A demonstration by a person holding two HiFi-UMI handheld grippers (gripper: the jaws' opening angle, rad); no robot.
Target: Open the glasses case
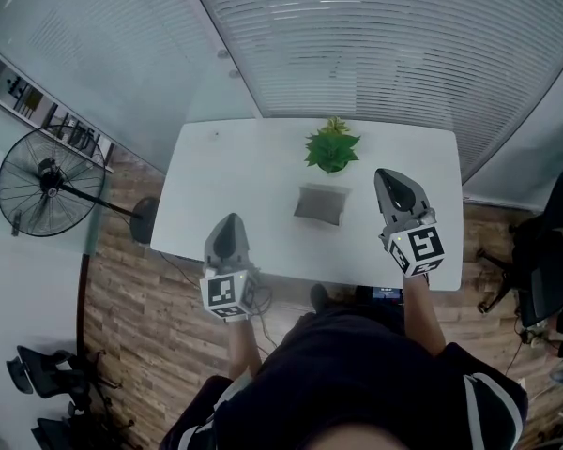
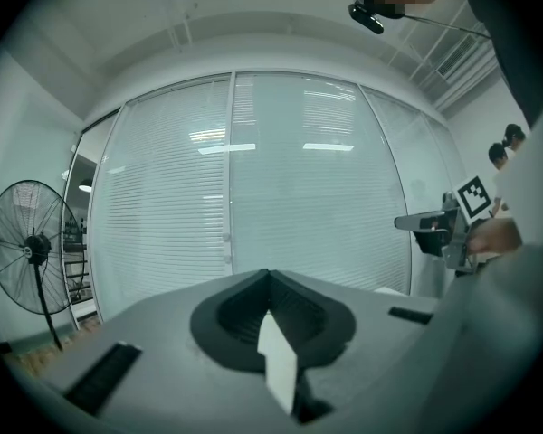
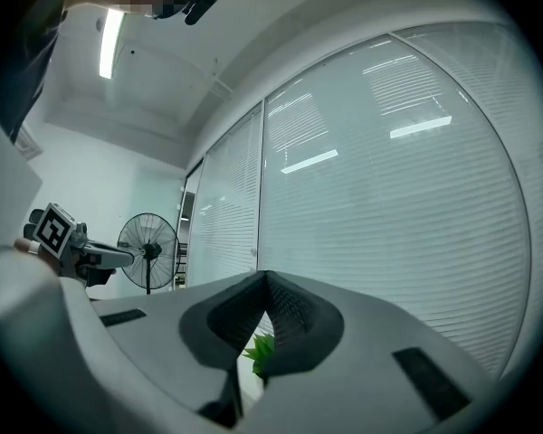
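A grey glasses case lies shut near the middle of the white table, in front of a small green plant. My left gripper hovers at the table's near edge, left of the case and apart from it, with its jaws shut on nothing. My right gripper is held to the right of the case, also shut and empty. In the left gripper view the closed jaws point level at the blinds, with the right gripper off to the side. The right gripper view shows its closed jaws and a bit of the plant below them.
A standing fan is on the wood floor left of the table. A black office chair stands at the right, and more black chairs at the lower left. Glass walls with blinds run behind the table.
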